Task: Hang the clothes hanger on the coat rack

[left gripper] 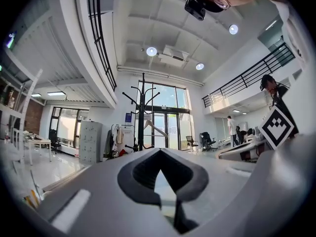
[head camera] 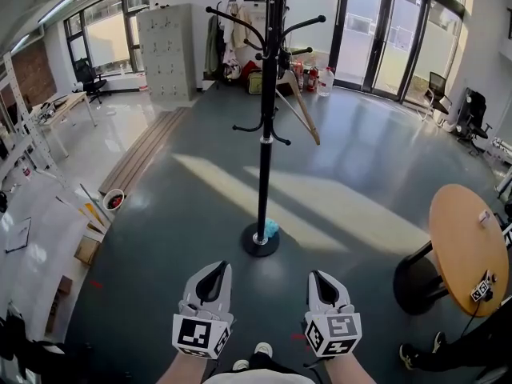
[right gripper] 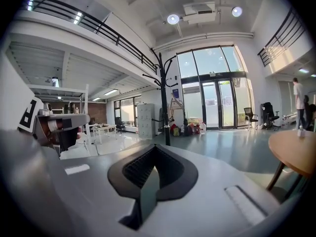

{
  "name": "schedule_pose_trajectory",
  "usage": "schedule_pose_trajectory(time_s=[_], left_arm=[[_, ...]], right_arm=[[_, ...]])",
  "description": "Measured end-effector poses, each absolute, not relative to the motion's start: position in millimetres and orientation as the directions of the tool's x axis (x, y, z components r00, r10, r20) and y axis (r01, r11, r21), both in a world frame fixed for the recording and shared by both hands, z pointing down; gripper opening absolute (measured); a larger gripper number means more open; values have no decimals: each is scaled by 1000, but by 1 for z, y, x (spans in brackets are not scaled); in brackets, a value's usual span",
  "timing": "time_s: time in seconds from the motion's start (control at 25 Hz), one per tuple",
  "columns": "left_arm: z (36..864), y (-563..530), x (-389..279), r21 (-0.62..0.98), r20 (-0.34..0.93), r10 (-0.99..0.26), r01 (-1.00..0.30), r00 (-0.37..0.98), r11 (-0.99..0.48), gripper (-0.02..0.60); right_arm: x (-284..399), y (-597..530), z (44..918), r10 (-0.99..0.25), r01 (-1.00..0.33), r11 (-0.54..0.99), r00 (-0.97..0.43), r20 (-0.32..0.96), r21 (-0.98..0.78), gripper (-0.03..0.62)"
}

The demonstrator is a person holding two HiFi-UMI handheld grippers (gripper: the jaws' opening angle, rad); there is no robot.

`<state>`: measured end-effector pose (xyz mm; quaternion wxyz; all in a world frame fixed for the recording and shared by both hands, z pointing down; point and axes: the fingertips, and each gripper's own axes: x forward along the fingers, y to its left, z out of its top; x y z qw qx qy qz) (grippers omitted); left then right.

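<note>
The black coat rack (head camera: 266, 126) stands on its round base in the middle of the dark floor, straight ahead of me. A wooden clothes hanger (head camera: 299, 105) hangs from one of its arms on the right side, tilted. It also shows as the hanger (left gripper: 155, 128) in the left gripper view and the hanger (right gripper: 175, 103) in the right gripper view. My left gripper (head camera: 214, 270) and right gripper (head camera: 320, 278) are held side by side low in the head view, well short of the rack. Both are shut with nothing between the jaws.
A round wooden table (head camera: 465, 247) stands at the right, with a person's shoes beyond its base. A grey cabinet (head camera: 166, 50), hung clothes and bottles line the back wall. White desks stand at the left. A blue object (head camera: 272, 229) lies at the rack's base.
</note>
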<state>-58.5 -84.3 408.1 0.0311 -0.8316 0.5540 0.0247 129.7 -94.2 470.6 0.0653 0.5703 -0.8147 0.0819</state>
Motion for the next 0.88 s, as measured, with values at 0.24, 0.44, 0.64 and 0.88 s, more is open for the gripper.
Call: schedule_pose_trajectory(time_s=[0.24, 0.44, 0.64, 0.88], left_arm=[[412, -51, -83, -32, -71, -914, -916, 400, -399, 0], [412, -28, -96, -39, -70, -907, -910, 416, -414, 0], [418, -15, -102, -48, -67, -899, -901, 433, -431, 0], [422, -7, -109, -47, -58, -899, -900, 435, -433, 0]], right_arm=[[100, -60, 475, -918, -940, 335, -340, 205, -57, 26], [82, -37, 478, -919, -941, 334, -338, 201, -55, 26], [73, -24, 476, -922, -942, 330, -335, 192, -57, 26], [68, -18, 477, -925, -945, 325, -328, 190, -50, 26]])
